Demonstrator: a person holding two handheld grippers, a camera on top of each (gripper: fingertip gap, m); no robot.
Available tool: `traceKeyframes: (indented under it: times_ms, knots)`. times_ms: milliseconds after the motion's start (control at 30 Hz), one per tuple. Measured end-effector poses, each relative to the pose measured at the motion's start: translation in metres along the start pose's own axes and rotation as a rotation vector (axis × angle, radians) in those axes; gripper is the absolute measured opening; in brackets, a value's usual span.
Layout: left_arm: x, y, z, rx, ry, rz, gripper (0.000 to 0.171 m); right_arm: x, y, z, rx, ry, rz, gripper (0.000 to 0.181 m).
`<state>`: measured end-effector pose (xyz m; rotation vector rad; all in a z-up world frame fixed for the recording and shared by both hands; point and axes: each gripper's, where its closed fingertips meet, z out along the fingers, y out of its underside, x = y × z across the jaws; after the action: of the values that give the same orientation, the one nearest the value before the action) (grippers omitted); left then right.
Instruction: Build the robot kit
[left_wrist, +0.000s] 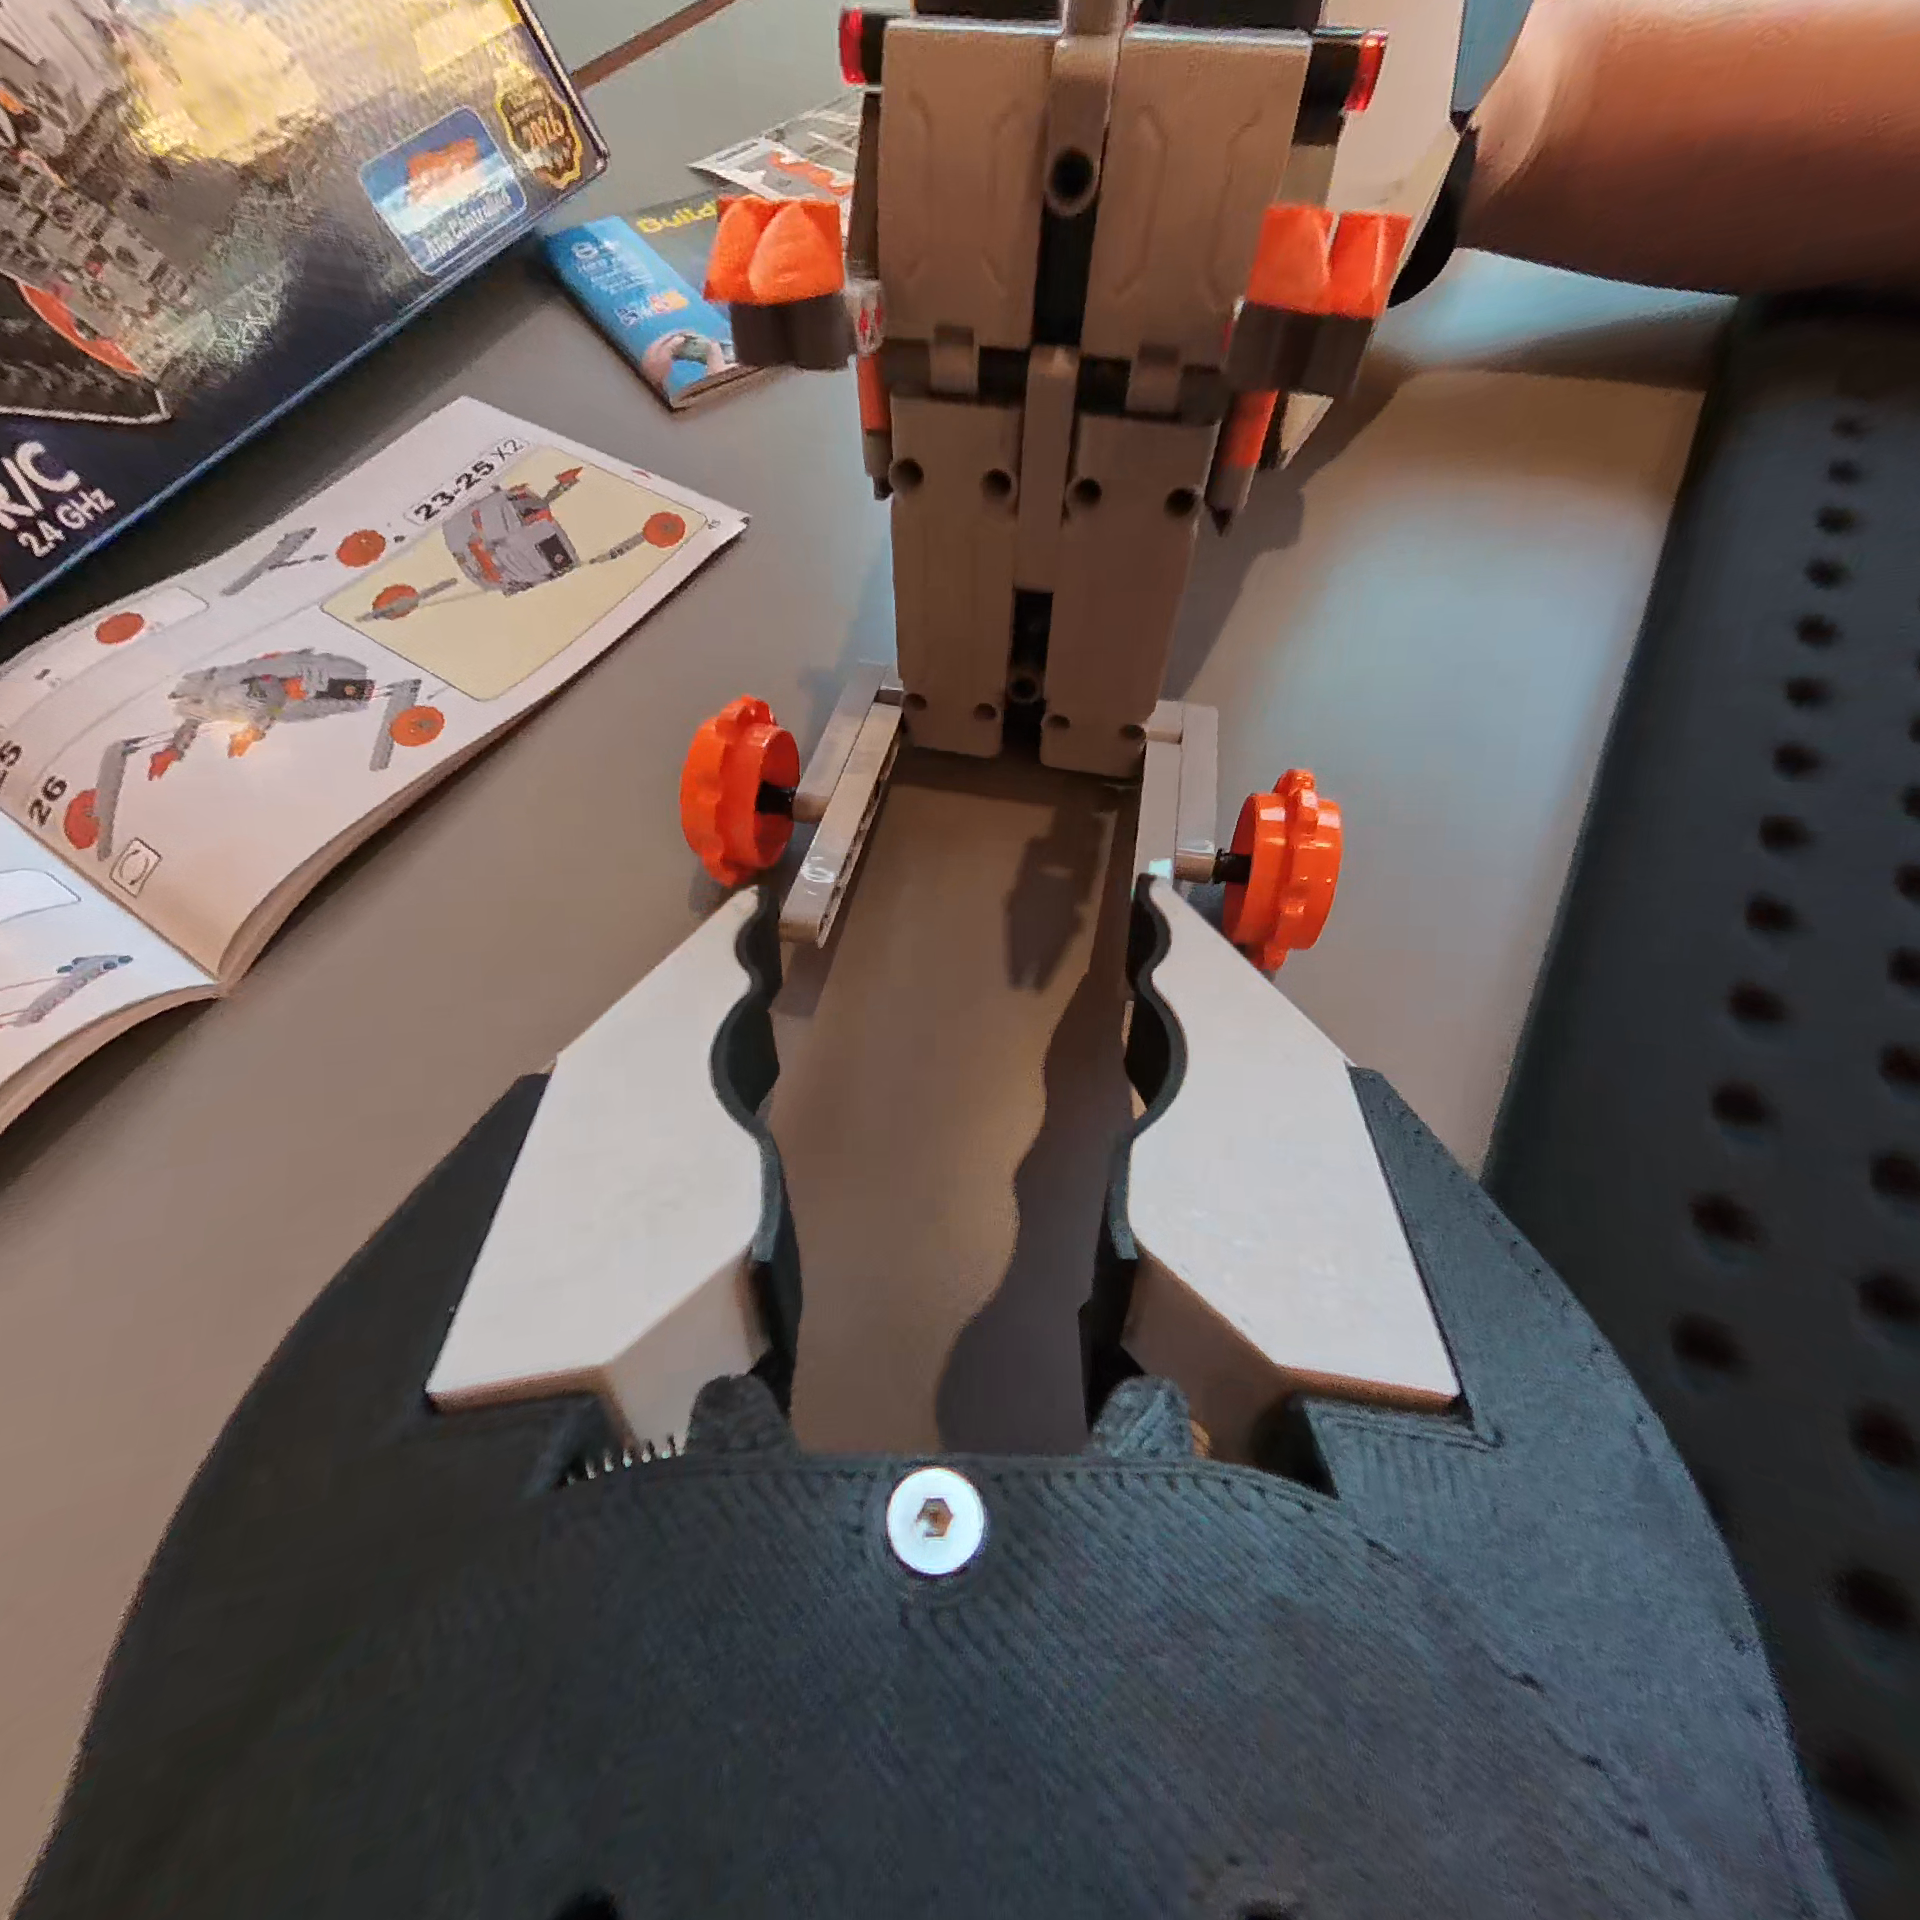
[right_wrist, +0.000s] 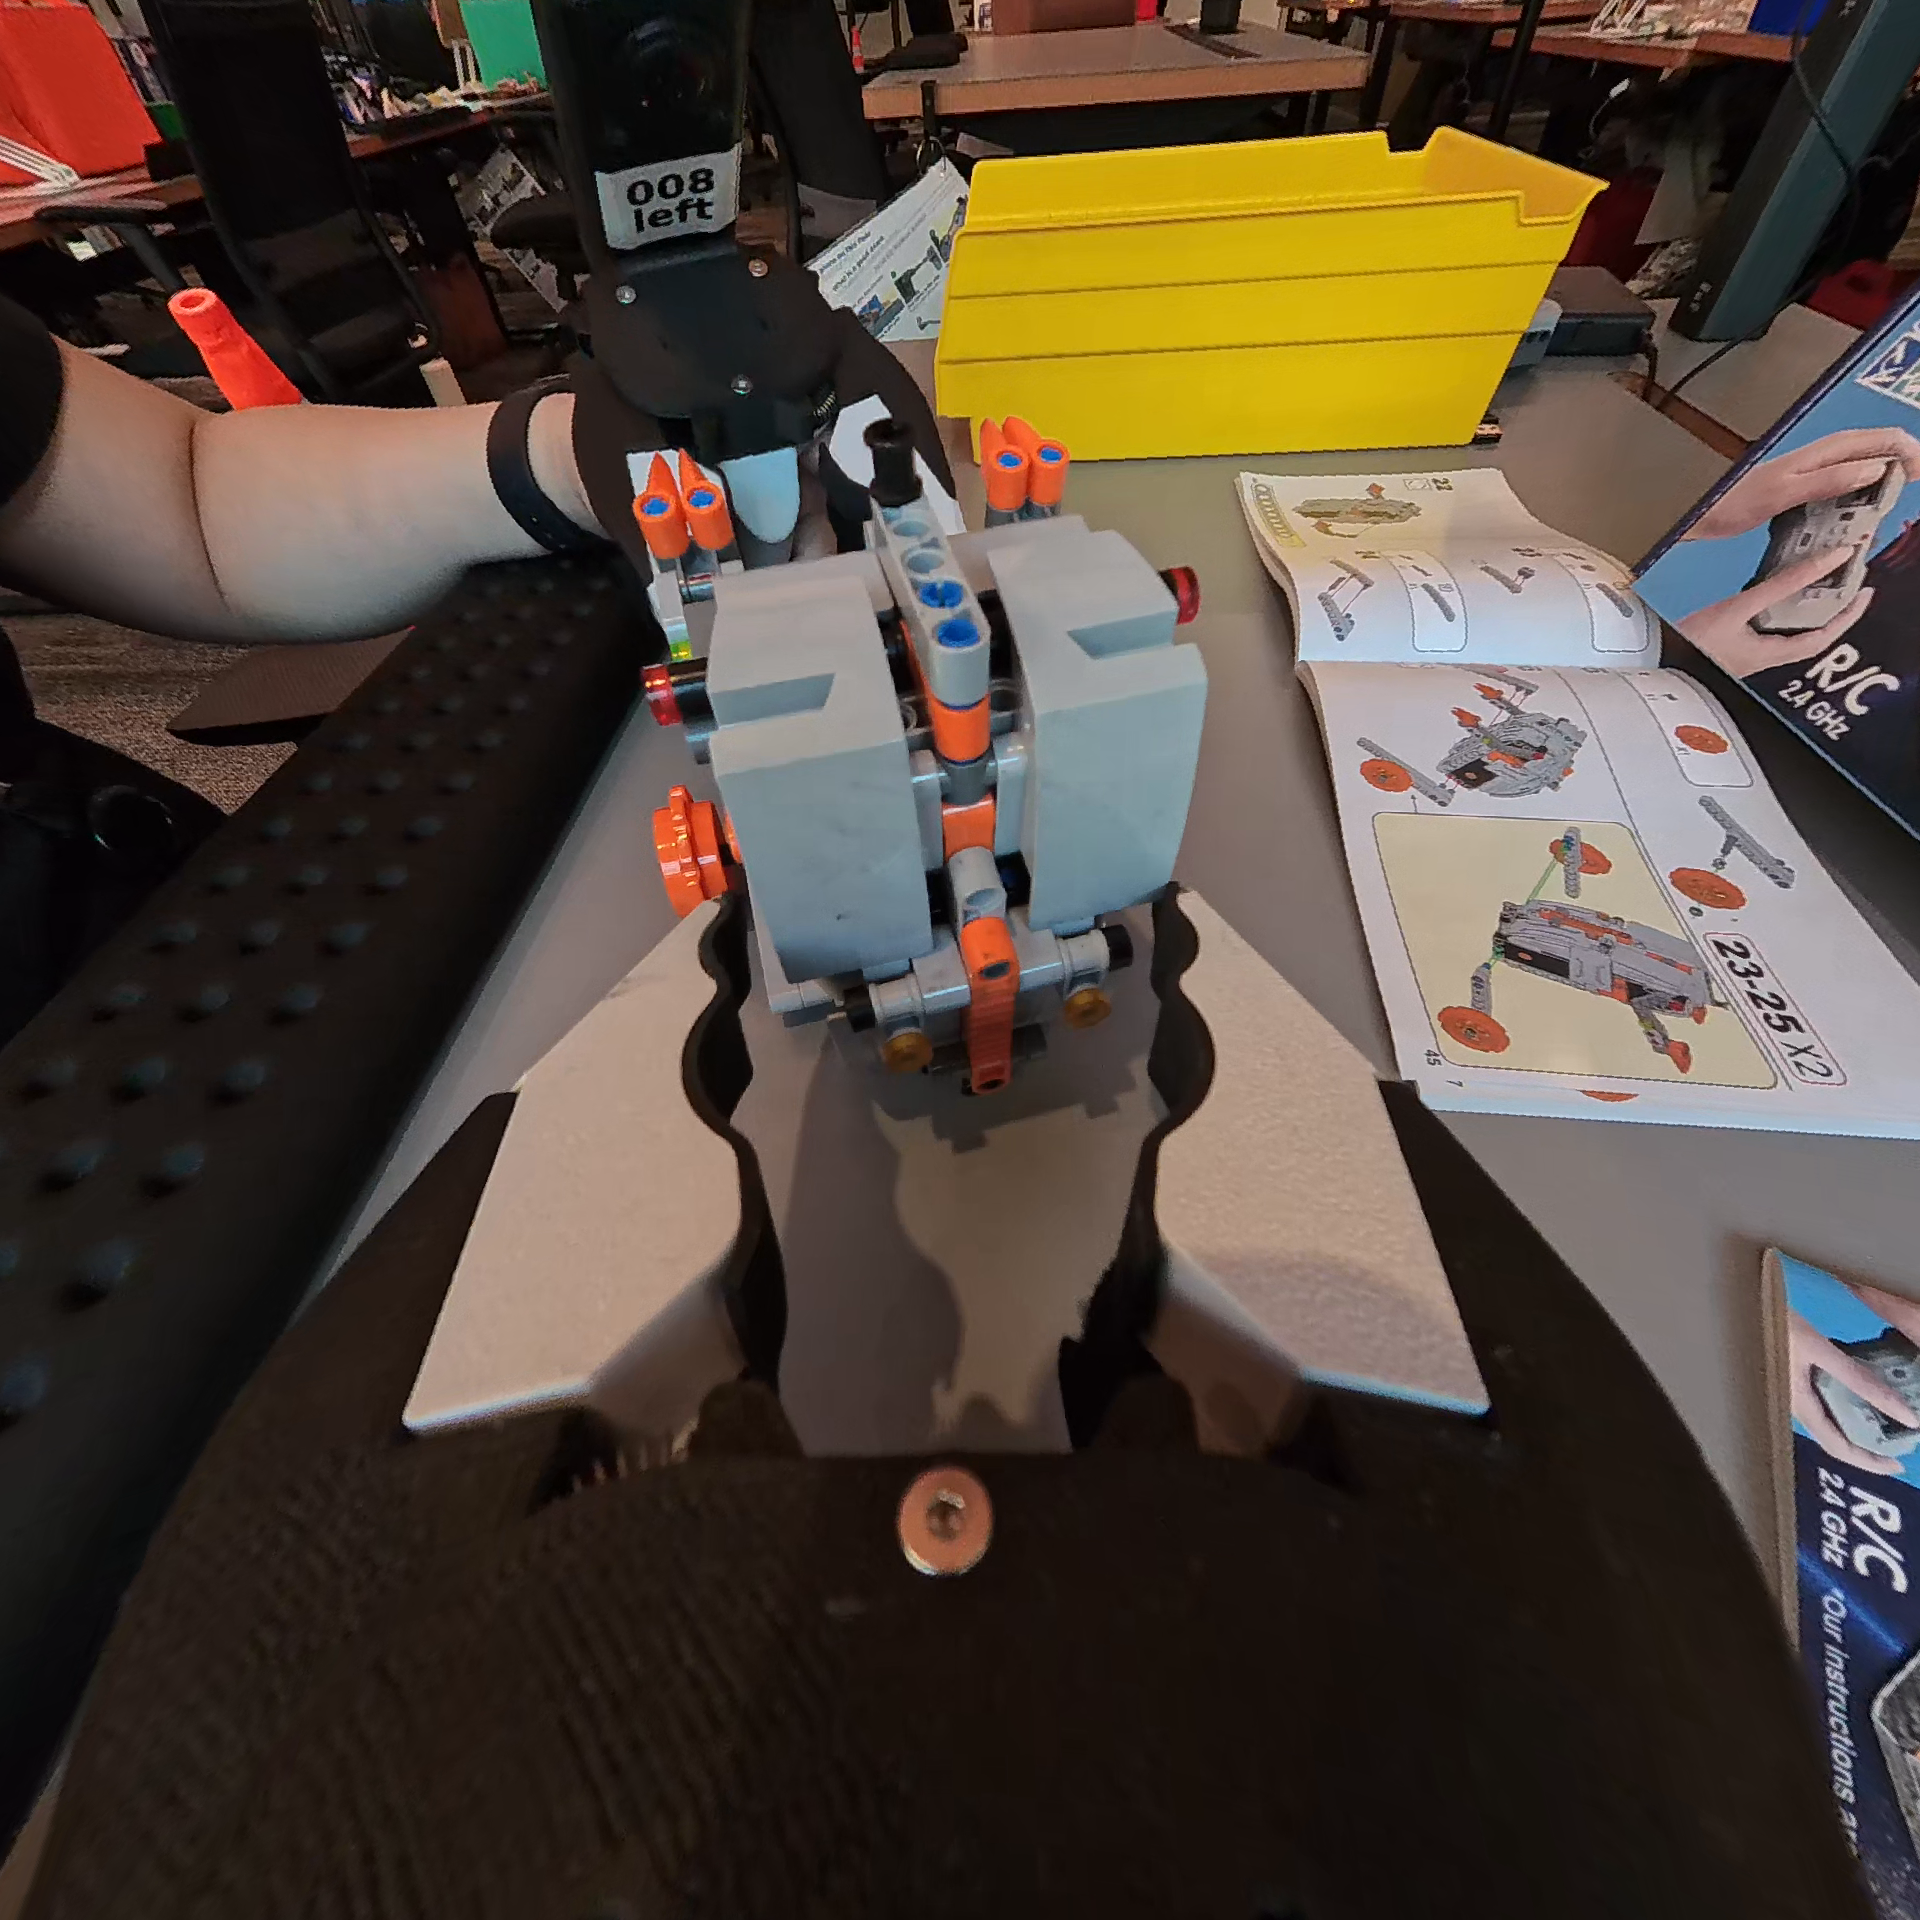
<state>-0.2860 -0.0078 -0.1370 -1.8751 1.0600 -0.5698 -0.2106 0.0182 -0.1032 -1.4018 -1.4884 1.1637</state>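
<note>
The left gripper (left_wrist: 951, 904) stands open, tips just short of the model's (left_wrist: 1049, 436) two leg beams and holding nothing. The right gripper (right_wrist: 940, 914) is also open, its fingers flanking the model's (right_wrist: 935, 748) near end; contact cannot be judged. The model, grey with orange parts, rests on the table (left_wrist: 1403, 644) between the two grippers, its long axis running from one toward the other.

Only the left view shows both orange wheels (left_wrist: 740, 790) and the paired leg beams; the right view shows one wheel (right_wrist: 688, 847), the rest hidden behind the body. Only the right view shows the yellow bin (right_wrist: 1247, 312) beyond. An open manual (right_wrist: 1538, 790) lies beside the model, a box (left_wrist: 260, 229) past it, cut off at the frame edge.
</note>
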Motion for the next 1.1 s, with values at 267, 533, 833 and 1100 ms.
traceKeyframes:
  times_ms: [267,533,833,1100]
  knots:
    - [-0.006,0.011,0.001,-0.06,-0.043,0.061,0.043,0.0,0.001,0.0,-0.006,-0.003,0.007,0.077]
    - [-0.004,0.016,0.005,-0.106,-0.075,0.118,0.06,0.001,0.001,-0.001,-0.001,-0.002,0.018,0.077]
    - [0.008,-0.011,-0.012,0.068,0.049,-0.012,0.068,0.0,0.003,-0.002,-0.01,-0.011,0.021,0.076]
    - [0.012,-0.003,-0.005,0.018,0.052,0.013,0.07,0.001,0.002,-0.002,-0.007,-0.01,0.028,0.076]
